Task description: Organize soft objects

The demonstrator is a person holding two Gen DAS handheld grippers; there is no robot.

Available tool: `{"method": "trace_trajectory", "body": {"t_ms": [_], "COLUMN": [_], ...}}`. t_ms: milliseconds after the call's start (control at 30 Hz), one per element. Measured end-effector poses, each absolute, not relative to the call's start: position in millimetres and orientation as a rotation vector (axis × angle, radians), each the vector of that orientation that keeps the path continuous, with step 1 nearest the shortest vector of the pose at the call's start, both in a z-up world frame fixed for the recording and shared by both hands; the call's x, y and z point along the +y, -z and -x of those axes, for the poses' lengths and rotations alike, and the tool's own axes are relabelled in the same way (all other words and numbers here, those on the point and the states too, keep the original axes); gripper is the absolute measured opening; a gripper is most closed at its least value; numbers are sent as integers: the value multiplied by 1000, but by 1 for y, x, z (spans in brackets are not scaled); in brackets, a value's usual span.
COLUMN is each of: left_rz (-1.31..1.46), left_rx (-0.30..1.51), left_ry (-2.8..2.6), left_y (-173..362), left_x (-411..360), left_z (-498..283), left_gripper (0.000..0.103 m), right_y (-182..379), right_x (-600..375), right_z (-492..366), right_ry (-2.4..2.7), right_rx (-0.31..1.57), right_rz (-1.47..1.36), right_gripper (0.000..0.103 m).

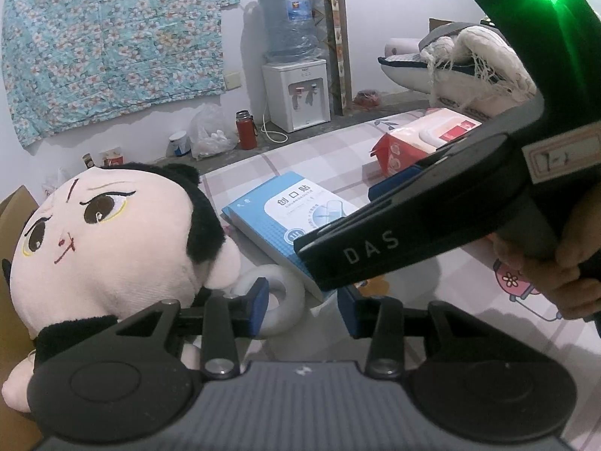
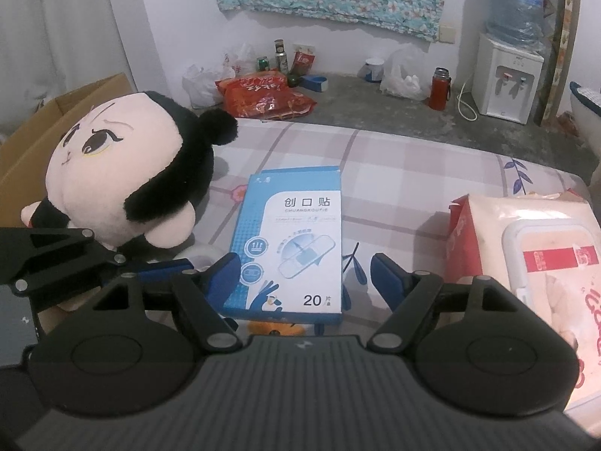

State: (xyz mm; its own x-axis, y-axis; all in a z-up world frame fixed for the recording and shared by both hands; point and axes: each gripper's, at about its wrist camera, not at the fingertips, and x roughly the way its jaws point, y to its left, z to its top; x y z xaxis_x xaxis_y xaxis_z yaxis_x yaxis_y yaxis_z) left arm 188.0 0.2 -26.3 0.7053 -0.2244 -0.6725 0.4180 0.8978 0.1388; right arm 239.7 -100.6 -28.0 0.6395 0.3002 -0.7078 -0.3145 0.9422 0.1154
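Observation:
A plush doll [image 1: 101,248] with a pink face and black hair lies on the checked bedsheet, also in the right wrist view [image 2: 124,173]. A white tape roll [image 1: 289,300] lies beside its hand. My left gripper [image 1: 303,306] is open, its left pad by the doll's hand and the roll. A blue bandage box [image 2: 293,240] lies mid-sheet, also in the left wrist view [image 1: 285,218]. My right gripper [image 2: 305,276] is open above the box's near end, and shows from the side in the left wrist view [image 1: 413,225]. A wet-wipes pack [image 2: 533,263] lies at right.
A cardboard box [image 2: 45,127] stands at the sheet's left edge behind the doll. Beyond the sheet [image 2: 413,173] on the floor are red snack bags [image 2: 263,94], plastic bags, a red flask [image 2: 438,88] and a water dispenser [image 2: 507,71].

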Motion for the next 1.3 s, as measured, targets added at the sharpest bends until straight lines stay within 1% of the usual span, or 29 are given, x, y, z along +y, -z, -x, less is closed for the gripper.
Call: {"method": "trace_trajectory", "body": {"t_ms": [133,233,467,567,600,633,733,967,1033,1100,1200,1300], "left_rz": [-270,-253,-273,-271,-271,-267,-265,-239,-227,-227,-231,-237], "left_rx": [710,732,740,744,745,747,755,786,794,797,793,788], "left_ry": [380,401,413,413,414,416,414,427,430,430,428,426], "left_y": [27,30,34,34,34,34,33,31,30,30,30,31], "left_x": [0,0,-4,-4,-4,-3,-1,6,8,9,8,7], "left_z": [-190,-194,-194,-195,-195,-195,-196,-188,-184,-179,-171,-169], "left_gripper": [45,47,47,46,46,45,38,25,24,24,24,24], "right_y": [30,30,30,30,30,30,33,32,31,31,35,36], "right_x": [-103,-104,-105,-105,-106,-108,-119,-123,-125,-123,-112,-110], "right_z": [-241,-241,-240,-240,-240,-241,-245,-227,-219,-209,-189,-176], "right_ry": [-346,-352,-357,-359,-365,-377,-402,-383,-373,-336,-287,-270], "right_rx": [804,799,795,798,802,816,861,855,857,851,812,808], "right_rz": [1,6,7,3,-8,-38,-166,-171,-173,-105,2,-16], "right_gripper": [83,84,84,82,78,72,64,62,60,49,50,51]}}
